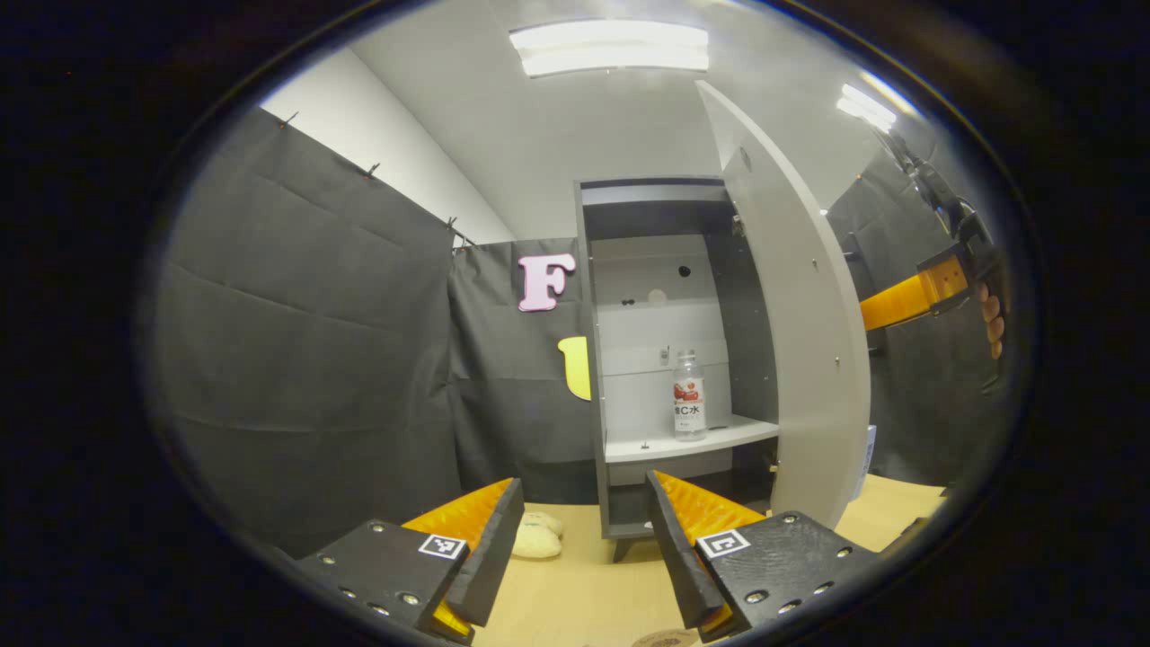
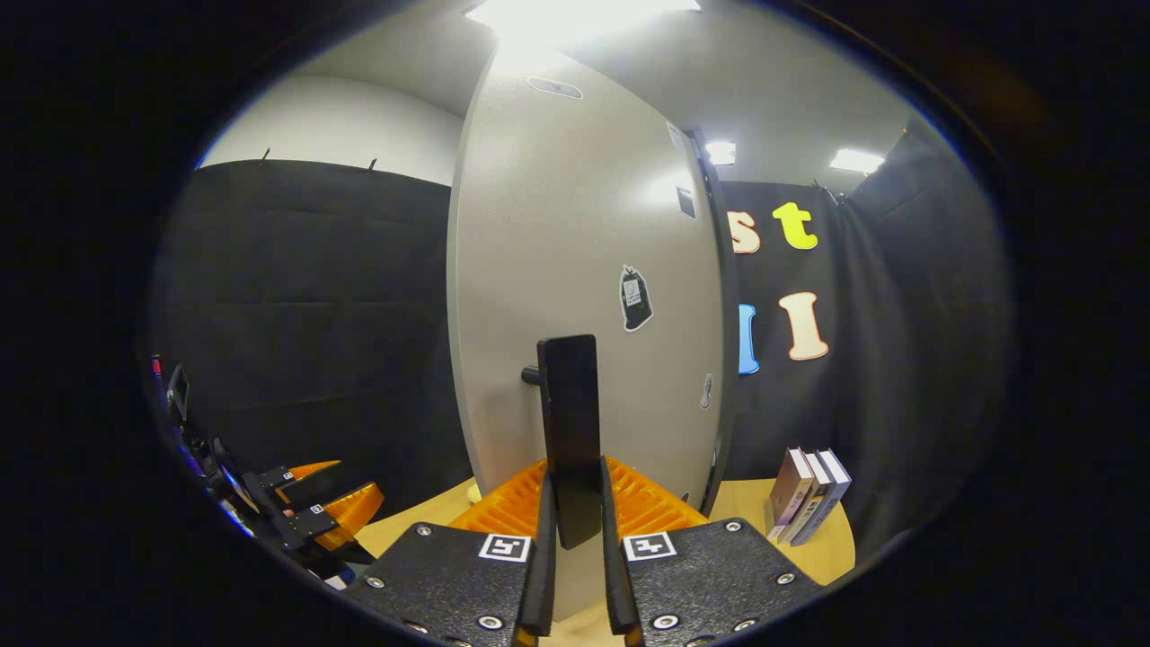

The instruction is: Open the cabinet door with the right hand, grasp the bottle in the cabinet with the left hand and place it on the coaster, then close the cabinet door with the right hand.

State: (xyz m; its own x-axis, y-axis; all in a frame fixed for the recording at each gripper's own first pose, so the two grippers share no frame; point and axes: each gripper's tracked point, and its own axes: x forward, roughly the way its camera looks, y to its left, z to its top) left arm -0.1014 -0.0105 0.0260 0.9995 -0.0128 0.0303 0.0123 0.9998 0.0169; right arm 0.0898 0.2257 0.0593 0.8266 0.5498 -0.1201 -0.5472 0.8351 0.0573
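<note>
Left claw (image 1: pixel 584 548) spread at six o'clock, holding nothing; right claw (image 2: pixel 575 539) pinches the door handle (image 2: pixel 568 431) of the open cabinet door (image 1: pixel 800 341); one clear bottle (image 1: pixel 689 395) stands upright on the cabinet shelf (image 1: pixel 692 438) at twelve, likely light, smooth, slippery; grip mid-body; three books (image 2: pixel 809 494) at three.

Bystanders around the wooden table

Three books (image 2: pixel 807 496) are standing upright side by side on the wooden tabletop (image 2: pixel 831 548), just beside the black cloth wall (image 2: pixel 305 296). In the left gripper view, a pale plush toy (image 1: pixel 537 536) is lying on the table near the wall's foot. Ceiling light panels (image 1: pixel 611 47) are glowing overhead, and a white wall (image 1: pixel 386 144) is rising above the cloth.
</note>
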